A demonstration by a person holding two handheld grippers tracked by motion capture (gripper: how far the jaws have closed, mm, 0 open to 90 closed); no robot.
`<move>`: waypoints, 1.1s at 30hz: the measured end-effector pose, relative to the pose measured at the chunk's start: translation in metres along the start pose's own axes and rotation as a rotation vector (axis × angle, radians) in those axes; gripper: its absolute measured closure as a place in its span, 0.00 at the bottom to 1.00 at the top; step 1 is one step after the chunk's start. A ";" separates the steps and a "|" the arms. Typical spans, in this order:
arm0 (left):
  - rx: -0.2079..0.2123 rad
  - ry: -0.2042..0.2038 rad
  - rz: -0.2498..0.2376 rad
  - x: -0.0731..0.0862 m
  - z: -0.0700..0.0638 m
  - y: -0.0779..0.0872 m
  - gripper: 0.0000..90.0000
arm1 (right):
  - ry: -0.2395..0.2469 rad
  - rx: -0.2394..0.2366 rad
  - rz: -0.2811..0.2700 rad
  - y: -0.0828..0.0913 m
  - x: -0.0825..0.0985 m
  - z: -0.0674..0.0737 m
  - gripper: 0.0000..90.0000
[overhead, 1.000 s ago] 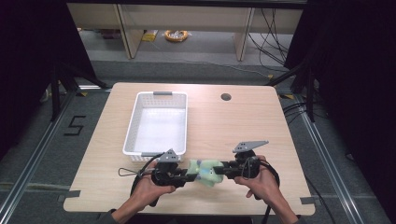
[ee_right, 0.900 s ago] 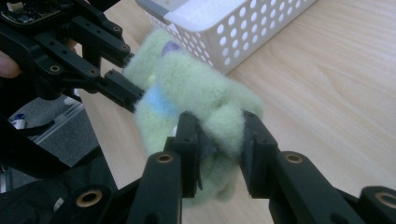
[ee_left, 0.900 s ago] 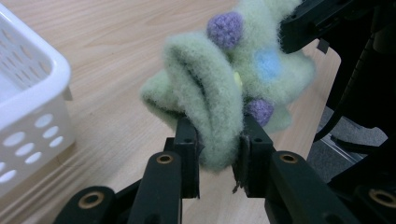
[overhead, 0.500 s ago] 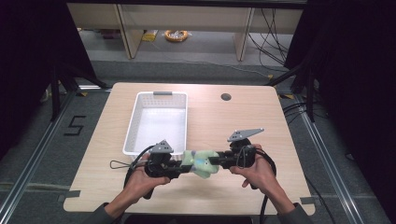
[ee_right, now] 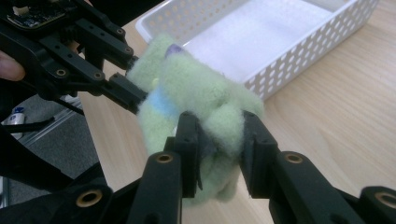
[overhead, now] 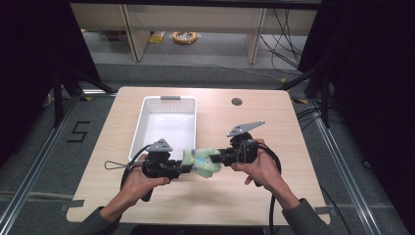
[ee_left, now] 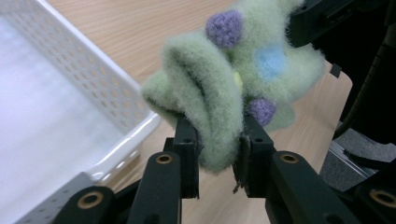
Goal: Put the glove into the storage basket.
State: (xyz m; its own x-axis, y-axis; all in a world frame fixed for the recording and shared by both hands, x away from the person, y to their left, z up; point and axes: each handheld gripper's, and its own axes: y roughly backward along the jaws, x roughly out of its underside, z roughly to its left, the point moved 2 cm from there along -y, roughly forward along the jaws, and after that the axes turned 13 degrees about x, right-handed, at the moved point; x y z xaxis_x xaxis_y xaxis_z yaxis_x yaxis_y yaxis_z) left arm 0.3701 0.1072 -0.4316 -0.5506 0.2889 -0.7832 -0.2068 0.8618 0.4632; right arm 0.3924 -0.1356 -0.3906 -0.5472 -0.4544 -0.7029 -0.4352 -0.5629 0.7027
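Green fleece, dotted with purple and blue spots, is what both hands are busy with: a soft, folded cloth (overhead: pixel 199 162) held up between the two tools.

From the high view, the left gripper (overhead: pixel 182 169) has it by one end and the right gripper (overhead: pixel 219 157) by the other, so the cloth stretches across the near part of the wooden table (overhead: pixel 293 196), its long axis running roughly left to right. It seems to hang clear of the tabletop, though from above I can't be certain. The white basket (overhead: pixel 188 103) stands just beyond it, up and to the left, so the left hand is the nearer one to it.

In the left gripper view, the jaws stand narrow and pinch a thick fold of the cloth (ee_left: pixel 210 98). The perforated wall of the basket (ee_left: pixel 93 88) runs close by on the left, and the other tool bites the far edge at the top right.

In the right gripper view, the jaws are likewise closed onto a bunched fold of the cloth (ee_right: pixel 196 93), with the left tool gripping it opposite and the basket (ee_right: pixel 308 46) lying straight ahead past the cloth.

My guess is that the next move carries the cloth forward over the basket's near rim; both grips would need to travel together.
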 end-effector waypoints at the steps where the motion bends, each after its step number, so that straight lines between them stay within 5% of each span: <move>1: -0.008 0.003 -0.002 -0.001 0.001 0.002 0.80 | 0.008 -0.001 -0.005 -0.002 -0.003 0.001 0.80; 19: -0.099 0.059 -0.035 -0.016 0.040 0.053 0.80 | 0.055 -0.024 0.028 -0.042 -0.073 0.014 0.80; 33: -0.126 0.124 -0.034 -0.007 0.071 0.067 0.80 | 0.072 -0.035 0.074 -0.081 -0.093 0.019 0.80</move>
State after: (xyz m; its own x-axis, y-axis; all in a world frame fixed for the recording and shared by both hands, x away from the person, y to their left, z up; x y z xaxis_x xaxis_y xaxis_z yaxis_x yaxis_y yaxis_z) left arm 0.4175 0.1924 -0.4243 -0.6358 0.2003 -0.7454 -0.3224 0.8086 0.4922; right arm 0.4654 -0.0344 -0.3800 -0.5232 -0.5433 -0.6566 -0.3698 -0.5494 0.7493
